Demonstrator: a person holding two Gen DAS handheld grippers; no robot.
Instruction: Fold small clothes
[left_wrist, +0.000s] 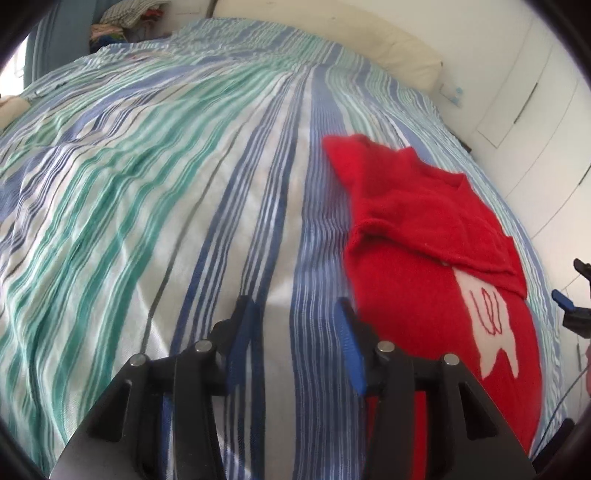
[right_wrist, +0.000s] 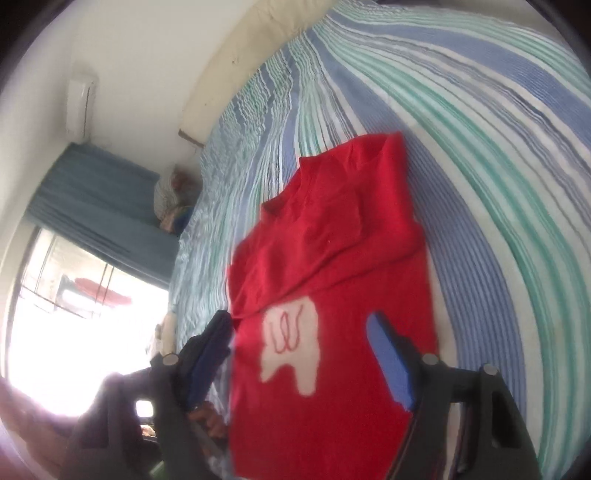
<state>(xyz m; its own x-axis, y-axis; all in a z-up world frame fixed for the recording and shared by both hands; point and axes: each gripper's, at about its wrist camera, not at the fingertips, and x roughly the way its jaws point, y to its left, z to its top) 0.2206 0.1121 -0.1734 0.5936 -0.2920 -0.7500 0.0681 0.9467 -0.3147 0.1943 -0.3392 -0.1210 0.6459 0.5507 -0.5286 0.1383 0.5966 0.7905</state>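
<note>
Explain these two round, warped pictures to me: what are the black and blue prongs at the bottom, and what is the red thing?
No robot here: a person holds a two-finger gripper in each hand, each carrying a wide-angle camera looking along its fingers. One picture comes from the left gripper, the other from the right gripper. The prongs are their fingers with blue pads. Both stand open and hold nothing. The red thing is a small red shirt with a white tooth-shaped patch, lying partly folded on a striped bedsheet.
</note>
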